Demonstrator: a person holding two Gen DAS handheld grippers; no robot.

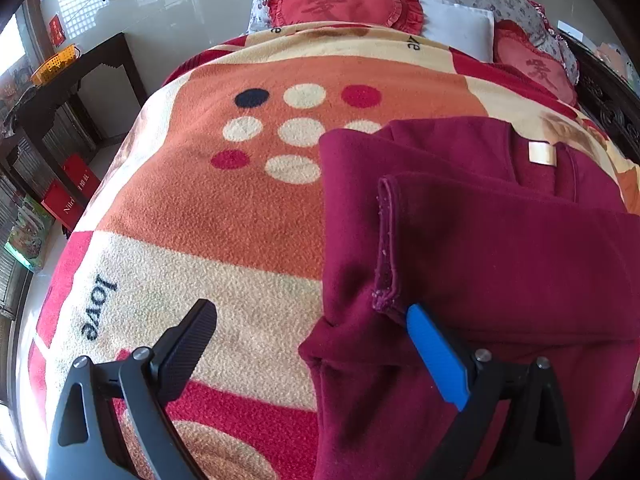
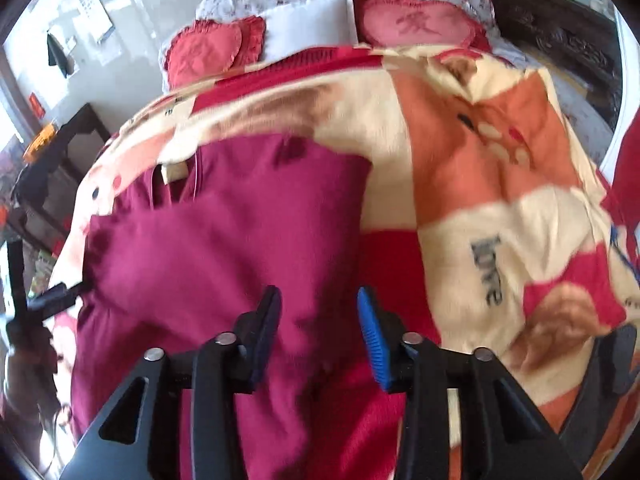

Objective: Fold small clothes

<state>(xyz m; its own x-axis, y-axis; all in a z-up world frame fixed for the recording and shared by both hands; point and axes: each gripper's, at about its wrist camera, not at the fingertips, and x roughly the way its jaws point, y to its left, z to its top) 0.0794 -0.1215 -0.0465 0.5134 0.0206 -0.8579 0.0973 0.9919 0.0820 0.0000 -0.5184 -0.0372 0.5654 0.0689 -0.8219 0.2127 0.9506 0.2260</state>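
A maroon garment (image 1: 500, 260) lies partly folded on the patterned blanket (image 1: 240, 220), a sleeve cuff (image 1: 386, 240) laid over its body and a white neck label (image 1: 542, 153) showing. My left gripper (image 1: 312, 320) is open and empty, straddling the garment's left edge, its blue finger (image 1: 438, 356) over the cloth. In the right wrist view the garment (image 2: 240, 232) fills the left half. My right gripper (image 2: 318, 320) is open and empty above its lower right part. The left gripper (image 2: 56, 298) shows at the garment's left edge.
Red heart cushions (image 1: 344, 4) and a white pillow (image 1: 456, 26) lie at the bed's head. A dark wooden side table (image 1: 80, 92) with a yellow basket (image 1: 54, 65) stands left of the bed. A dark carved bed frame (image 2: 568, 44) runs along the right.
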